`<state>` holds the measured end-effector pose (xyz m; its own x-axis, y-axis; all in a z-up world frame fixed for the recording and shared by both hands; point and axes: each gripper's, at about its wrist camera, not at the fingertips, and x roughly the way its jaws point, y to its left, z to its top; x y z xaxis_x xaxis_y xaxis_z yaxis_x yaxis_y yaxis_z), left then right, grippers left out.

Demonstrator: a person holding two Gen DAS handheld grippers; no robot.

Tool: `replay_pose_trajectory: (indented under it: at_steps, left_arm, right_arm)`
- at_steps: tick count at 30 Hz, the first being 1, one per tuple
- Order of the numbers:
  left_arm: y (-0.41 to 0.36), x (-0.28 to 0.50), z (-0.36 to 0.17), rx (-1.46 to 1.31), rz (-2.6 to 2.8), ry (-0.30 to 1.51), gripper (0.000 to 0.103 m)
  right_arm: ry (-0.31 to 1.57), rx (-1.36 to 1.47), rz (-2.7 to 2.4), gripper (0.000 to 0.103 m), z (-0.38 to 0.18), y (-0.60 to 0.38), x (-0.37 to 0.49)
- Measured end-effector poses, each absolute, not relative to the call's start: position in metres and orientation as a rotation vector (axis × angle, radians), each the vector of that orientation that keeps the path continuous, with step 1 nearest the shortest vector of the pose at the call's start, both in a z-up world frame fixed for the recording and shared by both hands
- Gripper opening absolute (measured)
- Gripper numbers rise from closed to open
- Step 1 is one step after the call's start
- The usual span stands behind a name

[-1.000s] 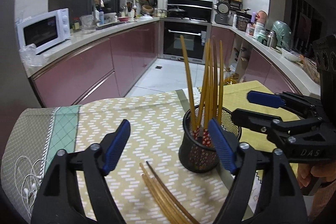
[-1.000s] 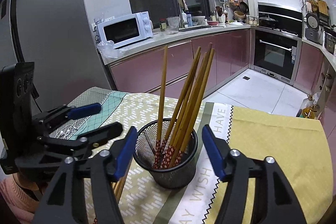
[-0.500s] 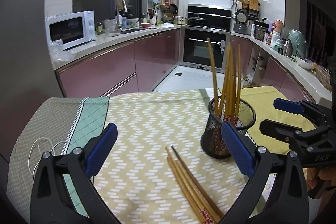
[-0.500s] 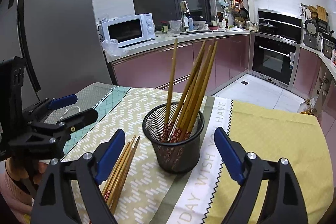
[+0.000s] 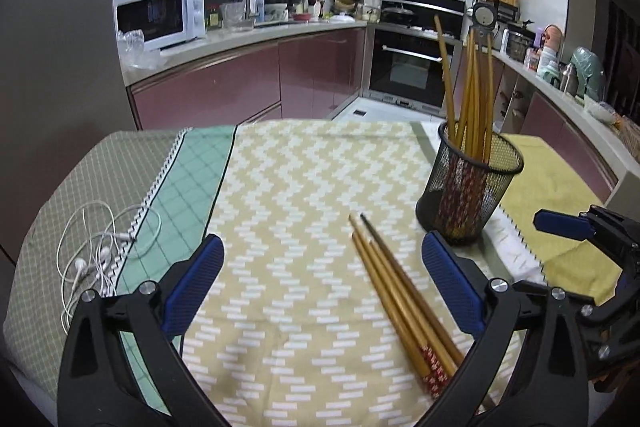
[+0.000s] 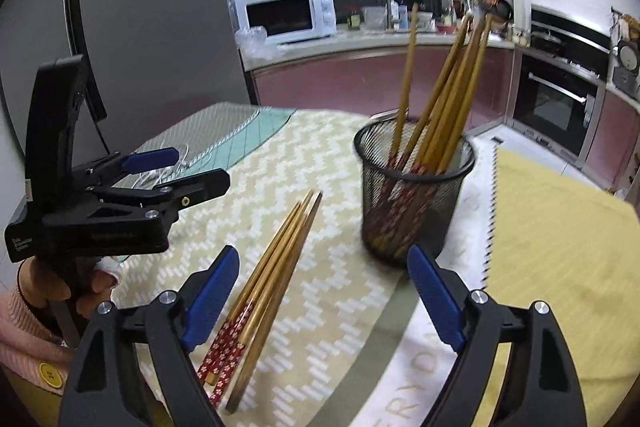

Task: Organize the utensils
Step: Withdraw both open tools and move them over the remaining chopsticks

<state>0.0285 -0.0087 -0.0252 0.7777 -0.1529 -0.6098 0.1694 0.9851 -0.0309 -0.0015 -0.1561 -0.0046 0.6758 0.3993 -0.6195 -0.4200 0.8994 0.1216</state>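
A black mesh cup [image 5: 468, 195] [image 6: 412, 203] stands on the tablecloth with several bamboo chopsticks [image 5: 472, 87] [image 6: 440, 95] upright in it. Several loose chopsticks [image 5: 400, 295] [image 6: 272, 267] with red patterned ends lie flat on the cloth beside the cup. My left gripper [image 5: 320, 247] hangs wide open above the cloth, the loose chopsticks near its right finger. My right gripper [image 6: 323, 255] is open, its jaws closing a little, with the loose chopsticks below by its left finger and no pad touching them. Each gripper shows in the other's view [image 5: 580, 227] [image 6: 192, 169].
White earphones [image 5: 96, 259] lie tangled on the left of the tablecloth [image 5: 300, 187]. A yellow cloth [image 6: 560, 247] covers the table's right part. A hand and a pink sleeve [image 6: 24, 311] hold the left gripper. Kitchen counters, a microwave [image 5: 160, 15] and an oven stand beyond.
Both grippers drew back from the mesh cup and sank toward the cloth, and their jaws widened. The cup is no longer between either pair of fingers; the loose chopsticks now lie below them.
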Motion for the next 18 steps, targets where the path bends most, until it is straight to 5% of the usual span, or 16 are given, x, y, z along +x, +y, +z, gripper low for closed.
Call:
replay_pose_trajectory:
  at_steps: [8, 18]
  left_arm:
    - [-0.008, 0.028, -0.044, 0.023, -0.185, 0.719, 0.097]
    - [-0.017, 0.029, -0.069, 0.068, -0.221, 0.824, 0.084]
  right_arm:
    - [0.751, -0.027, 0.476, 0.074, -0.02, -0.146, 0.002]
    - [0.826, -0.038, 0.46, 0.055, -0.035, -0.142, 0.01]
